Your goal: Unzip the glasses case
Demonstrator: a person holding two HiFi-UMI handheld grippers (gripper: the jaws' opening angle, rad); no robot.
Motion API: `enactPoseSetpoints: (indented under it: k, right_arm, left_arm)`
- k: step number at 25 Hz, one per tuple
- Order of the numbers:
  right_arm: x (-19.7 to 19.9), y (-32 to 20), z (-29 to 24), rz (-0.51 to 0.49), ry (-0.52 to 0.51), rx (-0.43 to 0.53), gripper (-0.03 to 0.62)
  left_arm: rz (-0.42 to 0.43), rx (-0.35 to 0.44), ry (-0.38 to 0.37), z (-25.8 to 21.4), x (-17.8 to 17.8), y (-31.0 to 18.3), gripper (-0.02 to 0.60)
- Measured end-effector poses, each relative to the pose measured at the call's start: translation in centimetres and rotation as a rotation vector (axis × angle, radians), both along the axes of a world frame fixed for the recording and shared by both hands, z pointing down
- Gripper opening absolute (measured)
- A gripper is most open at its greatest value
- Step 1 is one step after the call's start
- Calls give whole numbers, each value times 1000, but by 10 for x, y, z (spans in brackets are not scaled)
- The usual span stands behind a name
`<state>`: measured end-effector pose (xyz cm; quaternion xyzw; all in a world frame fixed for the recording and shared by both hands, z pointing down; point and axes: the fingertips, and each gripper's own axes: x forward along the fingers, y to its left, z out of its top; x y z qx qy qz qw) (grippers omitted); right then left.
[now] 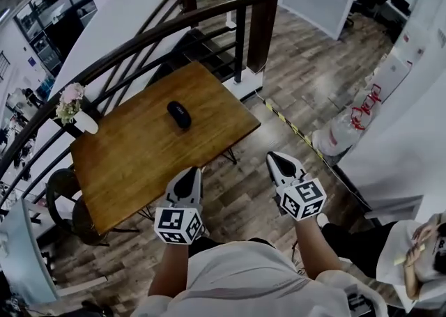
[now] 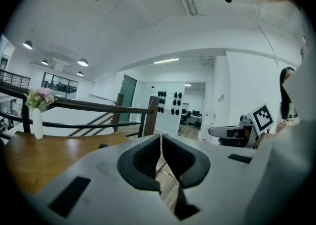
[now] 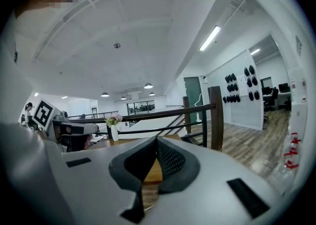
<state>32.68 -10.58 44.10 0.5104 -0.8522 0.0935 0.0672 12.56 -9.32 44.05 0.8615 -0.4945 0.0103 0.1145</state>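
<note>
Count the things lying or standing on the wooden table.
2: the glasses case near the middle of the table, and a vase of flowers at its left corner in the head view. Nothing else shows on it.

Black oval glasses case (image 1: 179, 115), closed, lying flat and slantwise near the middle of a wooden table (image 1: 132, 162), alone, well apart from the table's edges

Person wears a pale, whitish short-sleeved shirt (image 1: 244, 277). The left gripper (image 1: 188, 175) and right gripper (image 1: 280, 162) have light grey moulded shells, black textured fingers (image 2: 143, 162) and dark rectangular slots. Each carries a cube (image 1: 178, 225) of black-and-white square markers.
</note>
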Motion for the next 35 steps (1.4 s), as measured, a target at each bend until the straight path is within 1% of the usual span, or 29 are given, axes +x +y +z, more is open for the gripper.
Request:
enactPoseSetpoints:
  k: [3,5,11,14,16,19,23,25,27,29,32,35]
  right_arm:
    - [-14,-38,1,51,14,-5,52]
    - [-35,-63,5,62,7,-32,52]
    - [-123,-137,23,39,56,-96,52]
    - [-167,-163,37,27,80,-122,52]
    - [-191,-177,47,23,87,-141,52]
    - [-220,-195,66,5,98,-179,52]
    - [-237,-220,92,-7,120,-219,54]
    - [-240,-234,113,-19,129,-267,89]
    - [-246,-250,138,-38,127,-325,172]
    - [-257,-267,168,-53,121,-390,241]
    - [-268,-289,214,-53,133,-478,304]
    - [-279,-305,252,-36,163,-529,368]
  left_arm:
    - [24,-15,17,6,-18,-40,23]
    - [29,-31,25,10,-41,-65,23]
    - [27,-64,34,26,-124,-136,23]
    - [53,-91,34,42,-157,-162,23]
    - [64,-106,31,51,-173,-176,23]
    - [50,-124,43,63,-197,-196,23]
    - [41,-158,52,80,-214,-214,23]
    - [33,-176,58,88,-216,-221,23]
    - [26,-198,64,94,-219,-227,23]
    - [24,-220,51,100,-222,-229,23]
    - [17,-251,37,108,-225,-232,23]
    - [3,-277,29,116,-227,-236,23]
